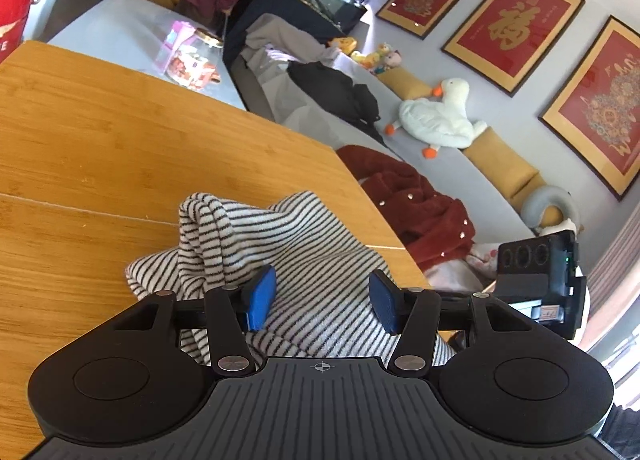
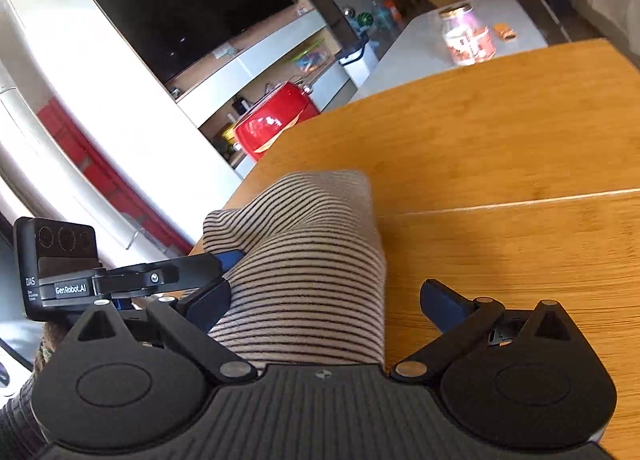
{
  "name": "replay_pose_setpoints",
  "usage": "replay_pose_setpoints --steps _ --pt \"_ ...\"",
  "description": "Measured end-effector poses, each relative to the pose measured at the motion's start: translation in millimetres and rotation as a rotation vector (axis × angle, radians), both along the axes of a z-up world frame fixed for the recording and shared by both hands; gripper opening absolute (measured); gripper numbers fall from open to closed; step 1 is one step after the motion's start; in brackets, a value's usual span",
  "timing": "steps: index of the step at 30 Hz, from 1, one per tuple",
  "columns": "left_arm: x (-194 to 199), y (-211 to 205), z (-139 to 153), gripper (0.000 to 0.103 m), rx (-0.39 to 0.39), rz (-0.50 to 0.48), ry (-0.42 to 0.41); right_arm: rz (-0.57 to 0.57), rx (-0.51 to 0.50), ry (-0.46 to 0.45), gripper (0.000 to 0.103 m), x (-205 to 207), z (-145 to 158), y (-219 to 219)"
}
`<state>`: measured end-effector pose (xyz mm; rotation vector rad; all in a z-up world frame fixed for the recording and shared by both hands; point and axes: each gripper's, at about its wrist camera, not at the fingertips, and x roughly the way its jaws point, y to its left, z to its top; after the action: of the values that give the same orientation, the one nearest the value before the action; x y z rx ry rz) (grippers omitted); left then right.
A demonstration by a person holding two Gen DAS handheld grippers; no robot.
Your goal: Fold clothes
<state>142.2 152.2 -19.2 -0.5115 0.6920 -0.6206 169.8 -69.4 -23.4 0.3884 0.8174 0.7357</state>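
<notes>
**Both grippers over the striped garment at the desk edge**

The left gripper was tilted, looking across the wooden desk toward a grey sofa. Its jaws stood spread, the blue pads apart with striped cloth lying between and beneath them but not pinched. The striped garment lay bunched on the near part of the desk, a rolled fold rising at its far-left side and its right portion reaching the desk's edge. The other gripper's body showed at the right, just past that edge.

The right gripper was angled over the same desk, facing a television and a red container beyond. Its jaws were also spread wide. The garment ran up between them as a thick fold, lying against the left pad while the right pad stood clear of it above bare wood. The left gripper appeared at the left of that view with its blue tip touching the cloth's side; whether it gripped there could not be told from that view.

On the sofa lay a white plush goose and a red fleece garment.
</notes>
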Motion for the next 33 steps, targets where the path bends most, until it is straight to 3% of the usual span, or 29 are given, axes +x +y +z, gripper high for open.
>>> replay_pose_setpoints --steps 4,6,9,12,15,19,23,25,28,33 --pt "7 1 2 0.056 0.006 0.023 0.02 0.05 0.026 -0.017 0.082 -3 -10 5" --pt "10 0 4 0.056 0.021 0.037 0.026 0.04 0.052 -0.032 0.068 -7 -10 -8" --pt "24 -10 7 0.057 0.027 0.034 0.028 0.021 0.048 -0.089 0.06 -8 1 -20" --pt "43 -27 8 0.058 0.006 0.007 0.014 -0.027 -0.03 -0.188 0.06 -12 14 -30" --pt "60 -49 5 0.058 0.022 -0.014 0.009 -0.094 -0.106 -0.226 0.06 -20 19 -50" --pt "58 -73 11 0.06 0.15 -0.027 -0.034 -0.128 -0.297 -0.338 0.065 -34 12 -42" --pt "36 -83 24 0.06 0.285 -0.005 -0.096 -0.139 -0.447 -0.456 0.078 -44 16 -23" --pt "21 -82 33 0.072 0.307 0.03 -0.109 -0.134 -0.516 -0.509 0.08 -50 20 -13" --pt "2 -74 41 0.088 0.292 0.083 -0.097 -0.146 -0.513 -0.494 0.08 -51 23 -14" --pt "1 -65 26 0.088 0.269 0.089 0.015 -0.17 -0.425 -0.42 0.08 -46 22 -27"
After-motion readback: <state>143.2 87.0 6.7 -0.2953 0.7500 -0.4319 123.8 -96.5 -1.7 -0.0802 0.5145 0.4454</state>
